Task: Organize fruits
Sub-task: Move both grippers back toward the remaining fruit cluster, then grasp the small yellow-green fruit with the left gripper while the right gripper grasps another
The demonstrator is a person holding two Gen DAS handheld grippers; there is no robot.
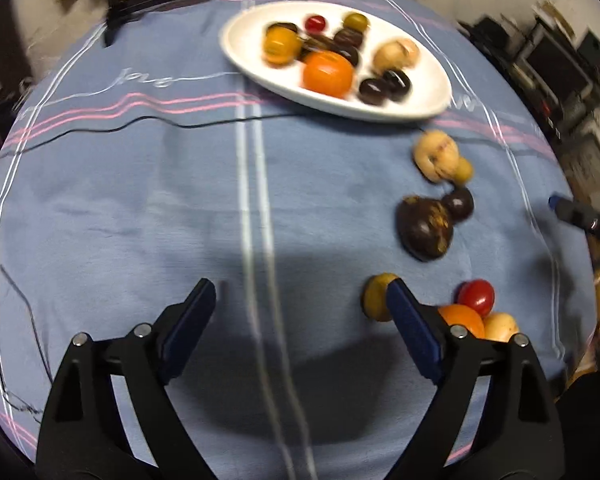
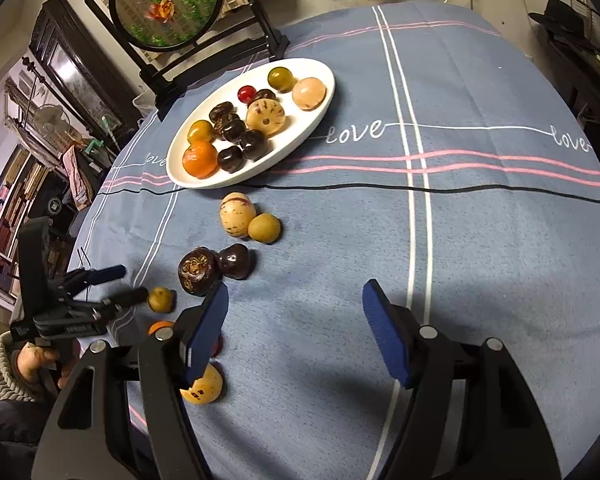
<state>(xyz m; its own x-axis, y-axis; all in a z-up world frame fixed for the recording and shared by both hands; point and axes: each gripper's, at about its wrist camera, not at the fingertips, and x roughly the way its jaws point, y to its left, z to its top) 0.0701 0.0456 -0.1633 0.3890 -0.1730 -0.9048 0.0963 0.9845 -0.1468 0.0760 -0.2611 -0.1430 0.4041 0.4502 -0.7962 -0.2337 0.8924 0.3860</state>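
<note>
The small round yellow-brown fruit (image 1: pixel 376 297) lies on the blue-clothed surface (image 1: pixel 180 200), touching the left gripper (image 1: pixel 300 300), whose jaws are wide and empty. A sideways nudge could roll it toward the surface edge. The right gripper (image 2: pixel 296 312) jaws stand apart, empty.

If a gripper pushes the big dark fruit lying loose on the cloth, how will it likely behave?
The big dark fruit looks rounded, so it would probably roll. It touches a smaller dark fruit, likely nudging it. Its rough skin suggests decent grip.
</note>
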